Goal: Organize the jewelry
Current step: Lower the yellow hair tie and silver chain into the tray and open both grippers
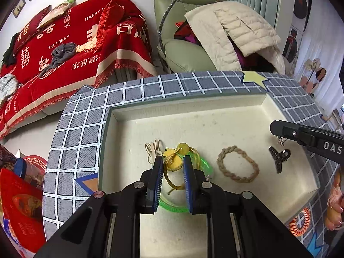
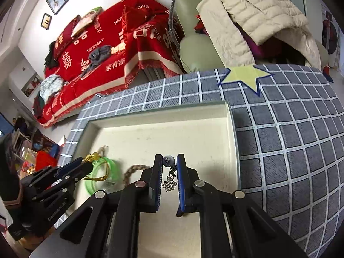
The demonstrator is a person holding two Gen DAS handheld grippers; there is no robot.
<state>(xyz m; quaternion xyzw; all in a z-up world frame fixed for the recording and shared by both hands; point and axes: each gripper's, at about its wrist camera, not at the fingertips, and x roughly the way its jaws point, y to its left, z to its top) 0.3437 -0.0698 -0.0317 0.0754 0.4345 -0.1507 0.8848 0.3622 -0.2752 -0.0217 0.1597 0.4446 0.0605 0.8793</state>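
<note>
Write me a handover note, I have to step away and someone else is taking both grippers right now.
Left gripper: open, fingers either side of the yellow bead-and-disc charm on its gold cord, over the green translucent plastic bangle.
Right gripper: fingers close around the silver chain with a round grey bead; grip cannot be confirmed.
Already lying in the cream felt-lined tray: braided tan rope bracelet, black metal clip, small cream cord loops.
Left: place the chain, sort the charm and bangle.

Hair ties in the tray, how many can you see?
2. A cream hair tie lies just left of the left claw; a braided tan hair tie lies right of it, near the black clip. The claws may hide more.
</note>
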